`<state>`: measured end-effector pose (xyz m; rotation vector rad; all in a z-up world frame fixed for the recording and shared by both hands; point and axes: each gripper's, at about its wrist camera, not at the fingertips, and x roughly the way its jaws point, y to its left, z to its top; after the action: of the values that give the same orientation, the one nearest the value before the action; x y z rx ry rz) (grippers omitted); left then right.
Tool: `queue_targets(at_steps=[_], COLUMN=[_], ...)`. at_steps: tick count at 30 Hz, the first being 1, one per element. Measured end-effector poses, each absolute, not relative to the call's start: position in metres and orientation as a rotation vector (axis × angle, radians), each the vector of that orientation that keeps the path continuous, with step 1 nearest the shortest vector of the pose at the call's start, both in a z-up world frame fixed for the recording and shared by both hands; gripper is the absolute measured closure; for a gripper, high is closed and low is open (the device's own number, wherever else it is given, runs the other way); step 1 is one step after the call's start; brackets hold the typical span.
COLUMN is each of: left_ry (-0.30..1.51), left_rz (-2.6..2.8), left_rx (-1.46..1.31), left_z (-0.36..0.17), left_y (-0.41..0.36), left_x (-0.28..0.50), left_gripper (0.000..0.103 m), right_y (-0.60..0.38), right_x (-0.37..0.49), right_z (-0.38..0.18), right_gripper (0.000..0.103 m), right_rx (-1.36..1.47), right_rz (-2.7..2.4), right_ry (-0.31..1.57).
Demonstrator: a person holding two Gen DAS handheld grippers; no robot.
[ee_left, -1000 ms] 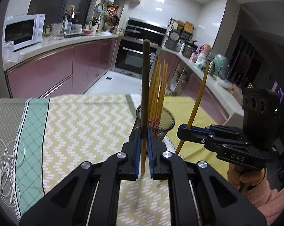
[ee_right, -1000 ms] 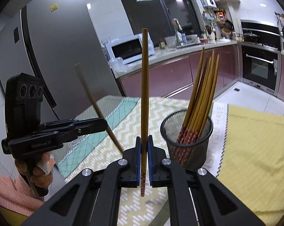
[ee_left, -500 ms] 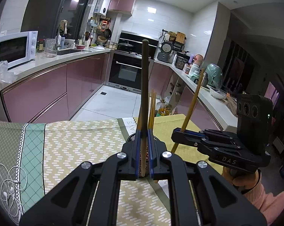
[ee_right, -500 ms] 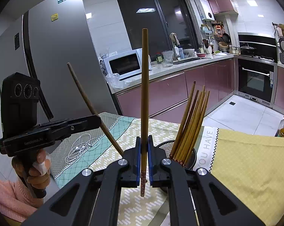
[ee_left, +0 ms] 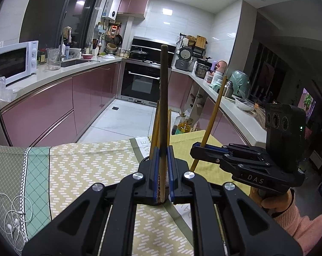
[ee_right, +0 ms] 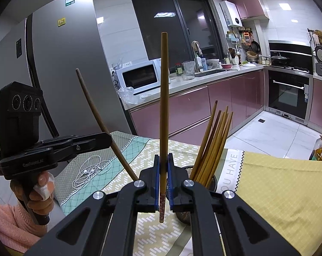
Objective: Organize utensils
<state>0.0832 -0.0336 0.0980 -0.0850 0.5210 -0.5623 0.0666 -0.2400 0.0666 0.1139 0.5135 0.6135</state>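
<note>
My left gripper (ee_left: 162, 170) is shut on a dark brown chopstick (ee_left: 163, 98) and holds it upright above the table. My right gripper (ee_right: 163, 179) is shut on a light wooden chopstick (ee_right: 163, 98), also upright. Each gripper shows in the other's view: the right one (ee_left: 198, 150) with its chopstick (ee_left: 214, 111), the left one (ee_right: 106, 139) with its chopstick (ee_right: 97, 115). A black mesh cup (ee_right: 212, 183) holding several chopsticks (ee_right: 214, 145) stands just beyond my right gripper, mostly hidden behind the jaws in both views.
The table carries a patterned cloth (ee_left: 86, 166) and a yellow mat (ee_right: 278, 187). White earphones (ee_left: 9, 215) lie at the table's left end. Kitchen counters with a microwave (ee_left: 13, 64) and an oven (ee_left: 141, 83) stand behind.
Both grippers have risen with their chopsticks, so the mesh cup sits lower in the views and is now largely behind the jaws. Both grips are unchanged.
</note>
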Motion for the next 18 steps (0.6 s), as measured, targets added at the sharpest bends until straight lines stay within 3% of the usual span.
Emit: queue_targets(at_steps=[18], left_ry=[0.473], left_rz=[-0.578], left_rx=[-0.062], left_z=[0.115], left_y=[-0.041], left_x=[0.082], left_gripper=[0.095], right_y=[-0.242], right_x=[0.069], right_z=[0.071], right_gripper=[0.097], right_rx=[0.121], right_rz=[0.606], right_ry=[0.49])
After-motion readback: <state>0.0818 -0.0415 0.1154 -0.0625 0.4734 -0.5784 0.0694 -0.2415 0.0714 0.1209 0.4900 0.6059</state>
